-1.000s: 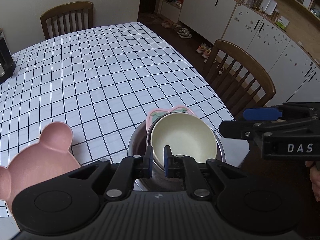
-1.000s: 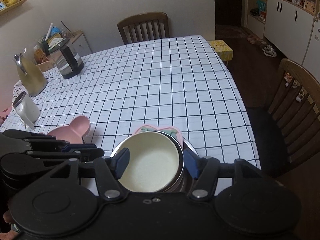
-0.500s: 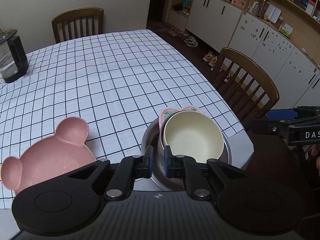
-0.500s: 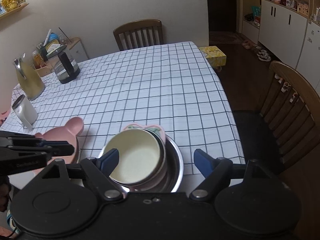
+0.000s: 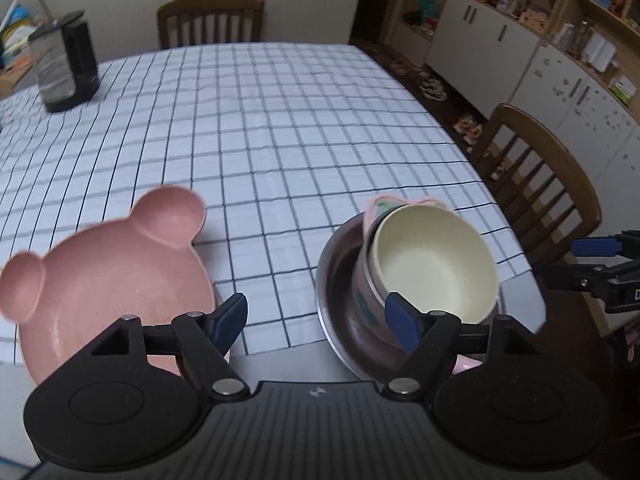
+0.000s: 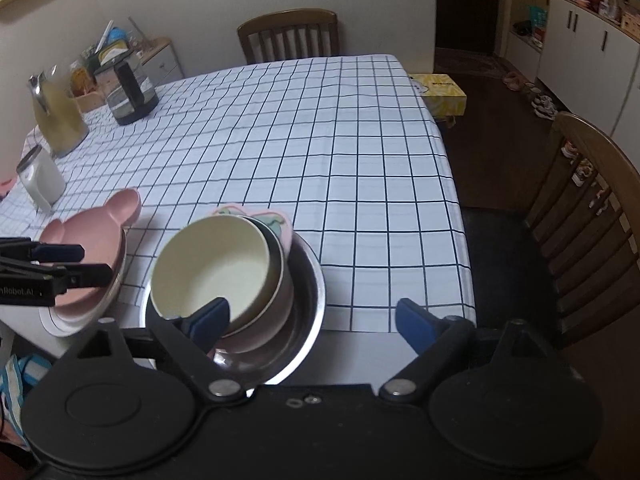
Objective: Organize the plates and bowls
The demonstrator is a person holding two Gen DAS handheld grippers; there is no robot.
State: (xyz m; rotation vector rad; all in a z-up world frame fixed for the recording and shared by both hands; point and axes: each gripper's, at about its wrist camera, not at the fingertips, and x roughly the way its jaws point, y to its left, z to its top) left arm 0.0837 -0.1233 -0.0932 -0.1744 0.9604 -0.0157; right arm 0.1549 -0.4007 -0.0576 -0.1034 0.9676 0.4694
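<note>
A cream bowl [image 5: 432, 264] sits nested in a pink patterned bowl [image 5: 368, 300], inside a steel bowl [image 5: 336, 292], at the table's near edge. The stack also shows in the right wrist view, cream bowl [image 6: 208, 268] and steel bowl [image 6: 308, 300]. A pink bear-shaped plate [image 5: 108, 280] lies to the left, on a white plate [image 6: 80, 320]. My left gripper [image 5: 316, 320] is open and empty, above the cloth between plate and stack. My right gripper [image 6: 312, 320] is open and empty, just above the stack's near rim.
A checked tablecloth [image 5: 260, 128] covers the table. A black kettle [image 5: 66, 66], a yellow jug [image 6: 60, 120] and a white mug [image 6: 42, 178] stand at the far left. Wooden chairs stand at the far end [image 6: 288, 34] and on the right [image 6: 588, 216]. White cabinets [image 5: 540, 60] line the right wall.
My left gripper was shut on the bowl stack's rim; it has opened, let go and swung left. My right gripper has pulled back. The bowl stack has stayed at the table edge.
</note>
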